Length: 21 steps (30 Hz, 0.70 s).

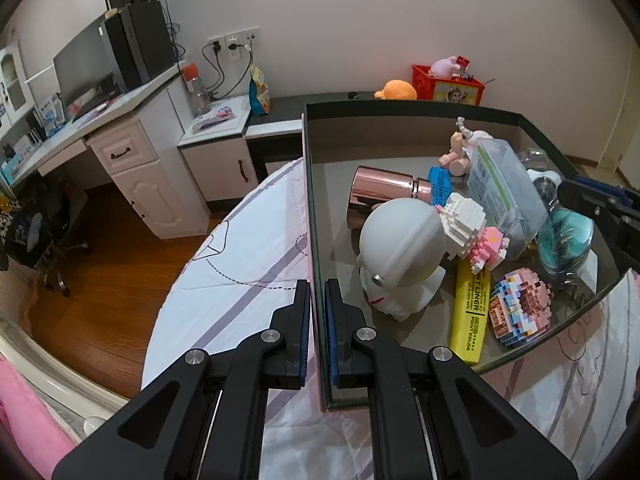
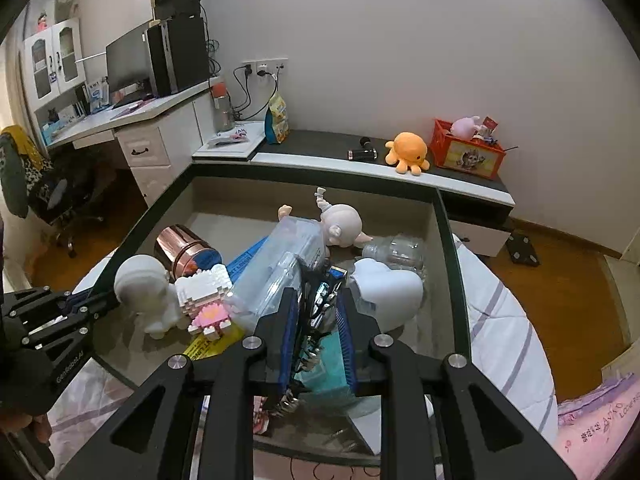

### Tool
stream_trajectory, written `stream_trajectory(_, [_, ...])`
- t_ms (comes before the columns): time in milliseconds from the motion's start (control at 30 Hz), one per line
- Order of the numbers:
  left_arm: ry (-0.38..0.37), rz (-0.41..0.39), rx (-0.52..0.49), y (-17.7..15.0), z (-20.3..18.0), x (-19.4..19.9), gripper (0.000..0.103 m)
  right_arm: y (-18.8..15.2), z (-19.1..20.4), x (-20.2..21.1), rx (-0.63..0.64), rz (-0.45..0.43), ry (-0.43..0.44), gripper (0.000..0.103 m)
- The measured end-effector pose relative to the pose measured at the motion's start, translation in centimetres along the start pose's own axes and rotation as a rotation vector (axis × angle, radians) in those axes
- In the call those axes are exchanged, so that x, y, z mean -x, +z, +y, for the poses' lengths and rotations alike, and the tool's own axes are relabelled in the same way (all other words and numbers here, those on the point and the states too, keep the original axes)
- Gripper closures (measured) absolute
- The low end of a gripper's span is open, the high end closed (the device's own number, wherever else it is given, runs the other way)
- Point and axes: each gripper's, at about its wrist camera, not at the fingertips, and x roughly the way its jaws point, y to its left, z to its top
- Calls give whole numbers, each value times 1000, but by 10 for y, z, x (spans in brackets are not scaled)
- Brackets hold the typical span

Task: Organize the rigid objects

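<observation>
Left wrist view is showing the left gripper (image 1: 317, 284) with its fingers clenched on the left wall of the dark-rimmed box (image 1: 312, 184), which is sitting on the bed (image 1: 248, 240). Just inside that wall a white figure (image 1: 400, 248) is standing, with a yellow highlighter (image 1: 472, 312) and a pink-and-blue brick model (image 1: 516, 312) lying beside it. In the right wrist view the right gripper (image 2: 317, 294) is reaching into the box, its fingers flanking a teal object (image 2: 326, 360) tangled with metal parts; whether they are pressing on it I cannot tell. Farther in, a rose-gold cup (image 1: 380, 188) and a clear plastic case (image 1: 500, 184) are lying against a doll (image 1: 460, 148). Beyond the box, an orange plush (image 2: 410, 152) is sitting beside a red crate (image 2: 468, 152).
</observation>
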Motion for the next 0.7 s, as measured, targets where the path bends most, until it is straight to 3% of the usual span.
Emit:
stream_trajectory(67, [4,1,-8,-1,1,5,96,-1,-1,7,-6,-14,0,73])
stream_trajectory(133, [4,-2,-8,-2,1,11,96,-2,-2,14,-11,-22,-9,51])
stream_trajectory(267, [3,-19,-12,-2,0,29,96,-6,-6,33,-29,-45,20,36])
stream_trajectory(333, [4,-36,-14,-2,-1,41,96,-8,-8,42,-37,-53,32,23])
stream_trajectory(467, [-13,-86,-9,-2,-12,67,94,-17,-11,65,-49,-87,44,19])
stream_trajectory(533, [-4,-102,-18,0,-19,75,83,-24,-9,75,-37,-103,34,15])
stream_trajectory(567, [-1,-118,-23,-1,-21,83,63,-26,-9,79,-32,-110,26,13])
stream_trajectory(600, [-5,-141,-22,-4,-24,91,34,-30,-8,85,-29,-120,15,5])
stream_trajectory(633, [-9,-164,-16,-8,-25,101,22,-32,-8,88,-28,-133,11,0])
stream_trajectory(667, [-13,-188,-16,-9,-27,109,14,-37,-8,95,-24,-148,9,0])
stream_trajectory(700, [-27,-213,-20,-12,-30,118,14,-39,-8,98,-21,-152,9,0])
